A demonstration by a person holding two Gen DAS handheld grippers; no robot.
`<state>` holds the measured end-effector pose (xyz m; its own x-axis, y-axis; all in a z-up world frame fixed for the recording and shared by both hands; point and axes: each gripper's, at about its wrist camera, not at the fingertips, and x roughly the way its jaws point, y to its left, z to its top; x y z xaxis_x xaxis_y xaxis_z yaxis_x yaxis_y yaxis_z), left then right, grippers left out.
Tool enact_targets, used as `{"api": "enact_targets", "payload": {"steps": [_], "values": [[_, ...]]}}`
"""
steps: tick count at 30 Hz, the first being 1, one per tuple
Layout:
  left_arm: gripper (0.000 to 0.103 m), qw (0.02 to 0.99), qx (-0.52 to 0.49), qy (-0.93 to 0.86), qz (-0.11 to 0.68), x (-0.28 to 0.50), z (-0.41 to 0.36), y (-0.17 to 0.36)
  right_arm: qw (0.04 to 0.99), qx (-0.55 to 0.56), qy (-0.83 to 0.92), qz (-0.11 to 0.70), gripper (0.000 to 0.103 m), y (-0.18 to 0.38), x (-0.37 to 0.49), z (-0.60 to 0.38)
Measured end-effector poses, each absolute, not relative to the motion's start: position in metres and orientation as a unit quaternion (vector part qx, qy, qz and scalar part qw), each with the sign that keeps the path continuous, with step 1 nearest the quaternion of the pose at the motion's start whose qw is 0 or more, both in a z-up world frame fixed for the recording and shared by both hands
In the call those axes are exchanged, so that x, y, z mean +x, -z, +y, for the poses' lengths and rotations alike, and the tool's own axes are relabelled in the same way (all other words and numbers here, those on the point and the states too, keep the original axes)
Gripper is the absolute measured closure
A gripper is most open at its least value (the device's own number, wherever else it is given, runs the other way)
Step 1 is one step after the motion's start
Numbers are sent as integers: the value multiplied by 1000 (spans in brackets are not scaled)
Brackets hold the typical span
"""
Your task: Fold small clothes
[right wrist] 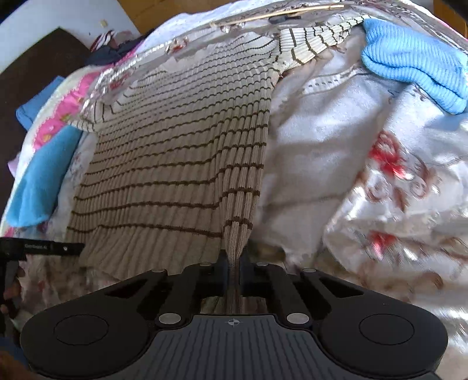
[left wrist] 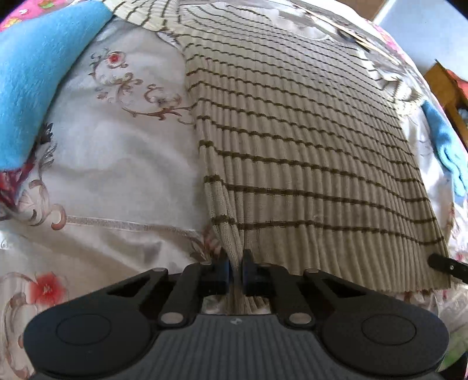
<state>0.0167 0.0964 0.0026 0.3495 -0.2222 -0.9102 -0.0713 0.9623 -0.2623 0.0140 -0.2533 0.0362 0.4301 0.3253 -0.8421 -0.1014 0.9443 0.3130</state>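
Note:
A beige ribbed sweater with thin brown stripes (left wrist: 307, 146) lies spread on a floral bedspread (left wrist: 117, 175), sleeves at the far end. My left gripper (left wrist: 235, 267) is shut on the hem at the sweater's near left corner. My right gripper (right wrist: 234, 267) is shut on the hem at the near right corner of the same sweater (right wrist: 175, 163). The fabric bunches into a pinched ridge at each grip. The right gripper's finger shows at the edge of the left wrist view (left wrist: 444, 266); the left gripper shows in the right wrist view (right wrist: 44, 248).
A blue fleece garment (left wrist: 38, 79) lies left of the sweater, and a blue knit item (right wrist: 415, 61) lies to the right. The bedspread (right wrist: 321, 152) is wrinkled. A pink patterned cloth (right wrist: 70, 111) lies at the far left. A thin stick (right wrist: 278, 13) lies beyond the collar.

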Motion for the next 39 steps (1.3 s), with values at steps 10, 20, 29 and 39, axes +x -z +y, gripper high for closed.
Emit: {"api": "enact_targets", "payload": {"steps": [10, 20, 29, 39], "values": [[84, 805, -92, 55, 583, -1, 95, -19, 823, 102, -112, 547, 88, -42, 14, -250], [83, 863, -37, 83, 497, 20, 69, -65, 887, 99, -54, 448, 87, -77, 74, -274], [81, 876, -53, 143, 458, 94, 13, -54, 920, 182, 40, 345, 76, -54, 229, -330], [81, 876, -53, 187, 442, 176, -59, -19, 900, 322, 123, 268, 77, -8, 342, -401]]}}
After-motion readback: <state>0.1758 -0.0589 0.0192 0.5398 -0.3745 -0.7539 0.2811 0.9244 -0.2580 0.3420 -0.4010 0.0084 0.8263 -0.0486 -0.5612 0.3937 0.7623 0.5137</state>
